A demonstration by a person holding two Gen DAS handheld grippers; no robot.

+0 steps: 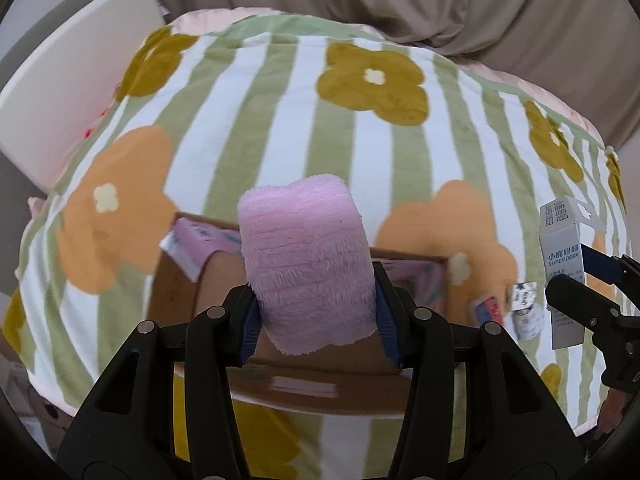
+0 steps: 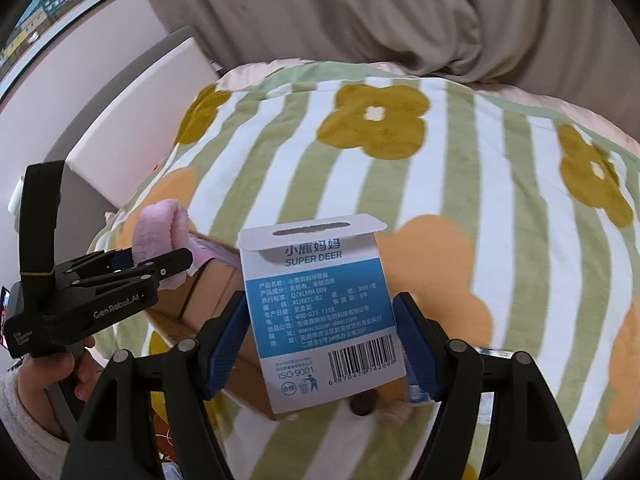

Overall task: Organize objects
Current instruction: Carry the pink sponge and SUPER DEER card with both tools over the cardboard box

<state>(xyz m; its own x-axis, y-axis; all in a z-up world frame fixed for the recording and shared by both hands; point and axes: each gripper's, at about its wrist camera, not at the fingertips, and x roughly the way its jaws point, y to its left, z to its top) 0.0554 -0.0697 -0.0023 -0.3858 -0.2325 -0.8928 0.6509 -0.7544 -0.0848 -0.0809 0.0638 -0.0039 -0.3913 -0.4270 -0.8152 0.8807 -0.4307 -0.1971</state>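
My left gripper (image 1: pixel 316 320) is shut on a rolled pink fluffy towel (image 1: pixel 308 256), held above an open cardboard box (image 1: pixel 208 280) that lies on the flowered blanket. The same left gripper (image 2: pixel 176 260) shows at the left of the right wrist view, with the pink towel (image 2: pixel 162 226) in it and the cardboard box (image 2: pixel 200 300) underneath. My right gripper (image 2: pixel 320 332) is shut on a white and blue "SUPER DEER" carton (image 2: pixel 320 308), upright between the blue pads. That carton (image 1: pixel 562 256) and the right gripper (image 1: pixel 580 280) appear at the right edge of the left wrist view.
A green-striped blanket with flowers (image 1: pixel 280 120) covers the bed. Pink packets (image 1: pixel 196 236) lie inside the box. Small printed packets (image 1: pixel 524 300) lie on the blanket to the box's right. A white headboard (image 2: pixel 132 120) and grey curtain (image 2: pixel 360 12) stand behind. A hand (image 2: pixel 52 372) holds the left gripper.
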